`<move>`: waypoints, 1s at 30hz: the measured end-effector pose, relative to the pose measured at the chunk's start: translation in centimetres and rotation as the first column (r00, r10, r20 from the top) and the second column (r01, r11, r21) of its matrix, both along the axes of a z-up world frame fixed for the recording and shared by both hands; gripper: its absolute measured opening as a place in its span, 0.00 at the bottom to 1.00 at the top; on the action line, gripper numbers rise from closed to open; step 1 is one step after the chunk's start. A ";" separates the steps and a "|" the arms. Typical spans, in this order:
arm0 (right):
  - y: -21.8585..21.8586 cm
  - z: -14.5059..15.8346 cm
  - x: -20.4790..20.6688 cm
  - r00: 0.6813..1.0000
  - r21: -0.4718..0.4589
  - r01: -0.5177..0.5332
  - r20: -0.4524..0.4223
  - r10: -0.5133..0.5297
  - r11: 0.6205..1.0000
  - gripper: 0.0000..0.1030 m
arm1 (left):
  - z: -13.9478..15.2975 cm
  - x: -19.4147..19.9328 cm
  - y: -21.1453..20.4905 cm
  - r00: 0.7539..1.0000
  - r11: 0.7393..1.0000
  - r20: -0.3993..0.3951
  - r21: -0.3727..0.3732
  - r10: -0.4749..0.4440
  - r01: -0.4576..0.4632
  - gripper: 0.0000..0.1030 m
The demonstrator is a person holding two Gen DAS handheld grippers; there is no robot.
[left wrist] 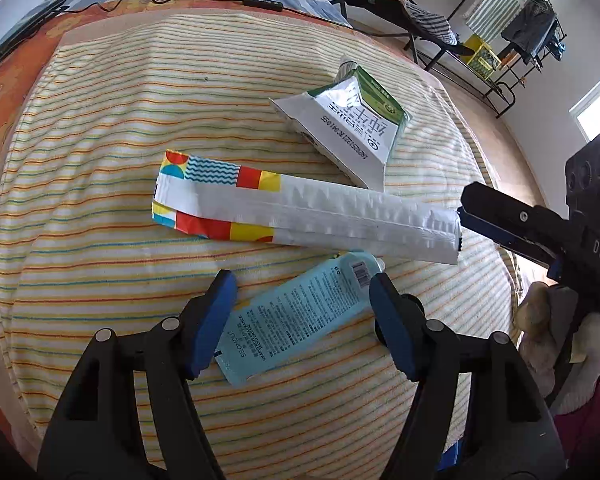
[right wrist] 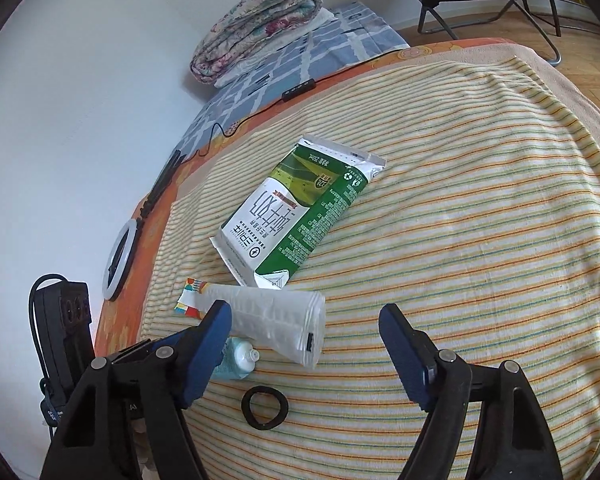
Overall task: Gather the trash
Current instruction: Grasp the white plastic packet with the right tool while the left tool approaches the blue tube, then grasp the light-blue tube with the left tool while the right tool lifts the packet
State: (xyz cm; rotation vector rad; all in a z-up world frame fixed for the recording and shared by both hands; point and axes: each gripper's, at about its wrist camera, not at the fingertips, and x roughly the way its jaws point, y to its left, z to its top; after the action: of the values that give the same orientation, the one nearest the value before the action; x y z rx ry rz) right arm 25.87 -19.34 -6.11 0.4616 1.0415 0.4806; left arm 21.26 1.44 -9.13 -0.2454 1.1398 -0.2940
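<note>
Three pieces of trash lie on a striped blanket. A flattened green and white milk carton lies farthest; it also shows in the right wrist view. A long white wrapper with a colourful end lies in the middle, also in the right wrist view. A light blue tube lies nearest, between the open fingers of my left gripper; its cap end shows in the right wrist view. My right gripper is open and empty over the wrapper's white end, and also shows in the left wrist view.
A black hair tie lies on the blanket near the right gripper. A folded quilt, a ring light and a cable with a remote lie beyond. A folding chair and a clothes rack stand on the floor.
</note>
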 end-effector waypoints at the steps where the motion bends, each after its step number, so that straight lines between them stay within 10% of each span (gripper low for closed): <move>1: 0.0 -0.2 0.1 1.000 0.009 -0.001 -0.008 0.001 1.000 0.77 | 0.1 -0.4 -0.2 1.000 1.000 0.002 0.019 -0.018 0.018 0.69; 12: 1.4 -0.9 0.6 0.996 -0.055 -0.090 0.021 0.091 0.994 0.74 | -0.3 -3.5 -3.5 0.990 0.956 0.050 0.269 -0.132 0.114 0.51; 30: 7.9 -1.6 0.6 0.941 -0.204 -0.325 0.034 0.338 0.924 0.69 | 0.2 -6.5 2.3 0.999 0.942 0.016 0.335 0.035 -0.039 0.36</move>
State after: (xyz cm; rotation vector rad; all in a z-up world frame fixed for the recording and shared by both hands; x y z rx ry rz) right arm 26.51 -11.45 -7.74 0.0898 1.0929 0.6824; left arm 14.77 3.74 -8.97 0.0360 1.1542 -0.0642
